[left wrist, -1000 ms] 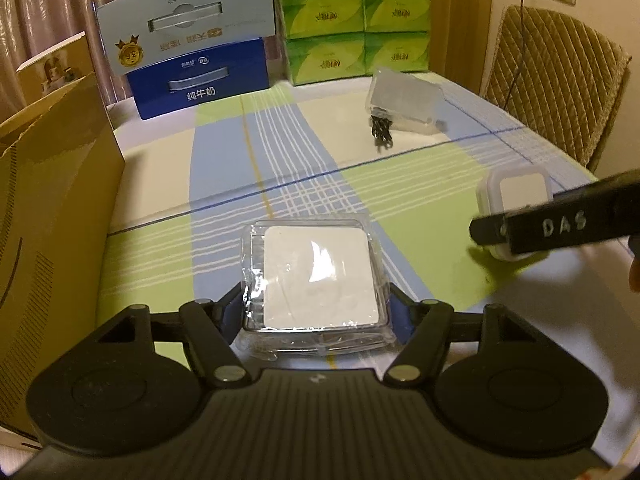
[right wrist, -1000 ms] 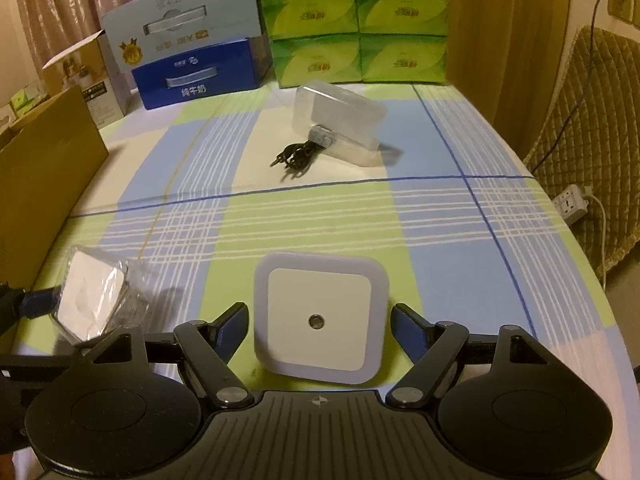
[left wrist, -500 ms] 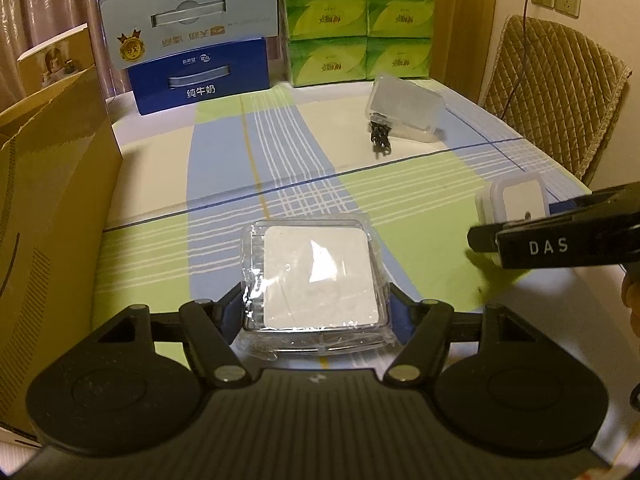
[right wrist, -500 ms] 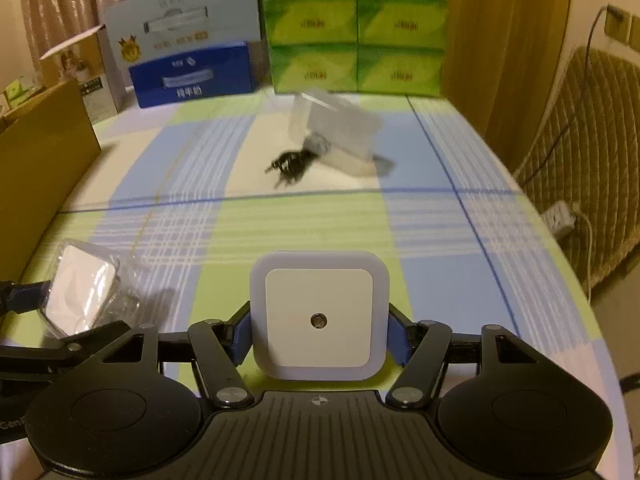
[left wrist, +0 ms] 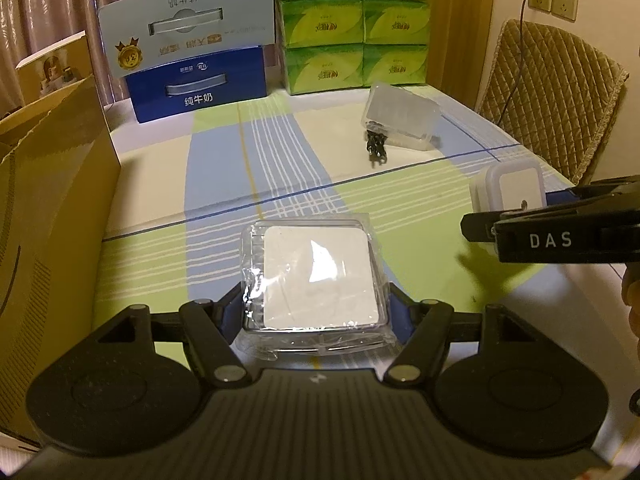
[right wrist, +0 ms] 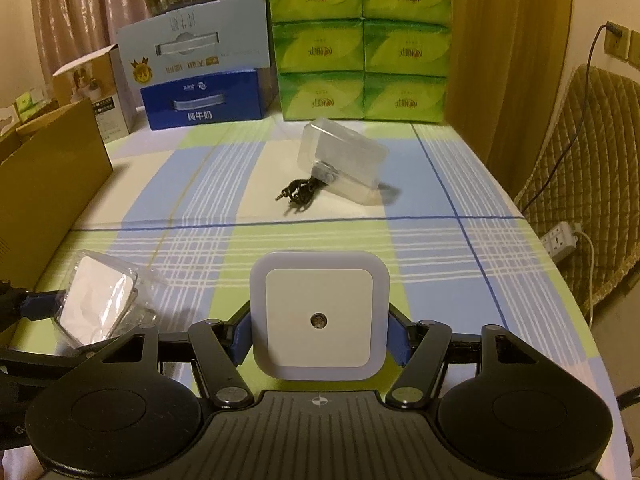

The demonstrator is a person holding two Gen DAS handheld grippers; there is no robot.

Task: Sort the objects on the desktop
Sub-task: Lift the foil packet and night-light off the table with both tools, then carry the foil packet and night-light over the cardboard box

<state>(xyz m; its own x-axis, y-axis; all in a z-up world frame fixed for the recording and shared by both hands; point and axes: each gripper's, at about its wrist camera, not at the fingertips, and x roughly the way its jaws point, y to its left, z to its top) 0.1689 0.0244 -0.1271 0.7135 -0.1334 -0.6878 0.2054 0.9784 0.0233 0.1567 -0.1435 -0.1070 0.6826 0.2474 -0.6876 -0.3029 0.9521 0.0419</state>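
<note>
A clear plastic packet with a white square inside (left wrist: 320, 276) sits between the blue pads of my left gripper (left wrist: 316, 308), which is shut on it just above the checked tablecloth (left wrist: 224, 176). In the right wrist view the same packet (right wrist: 100, 300) shows at the left. My right gripper (right wrist: 319, 336) is shut on a white square night light (right wrist: 319, 312) with a small round sensor, its pads pressing both sides. From the left wrist view that night light (left wrist: 516, 192) appears at the right, held off the cloth.
A clear plastic box (right wrist: 344, 160) with a black cable (right wrist: 298, 194) beside it lies mid-table. A brown cardboard box (left wrist: 48, 200) stands at the left edge. A blue milk carton (right wrist: 204, 100) and green tissue packs (right wrist: 360, 48) line the back. A padded chair (left wrist: 552, 92) stands at the right.
My right gripper's jaws came together onto the night light and raised it off the cloth. The left gripper and its packet stayed put.
</note>
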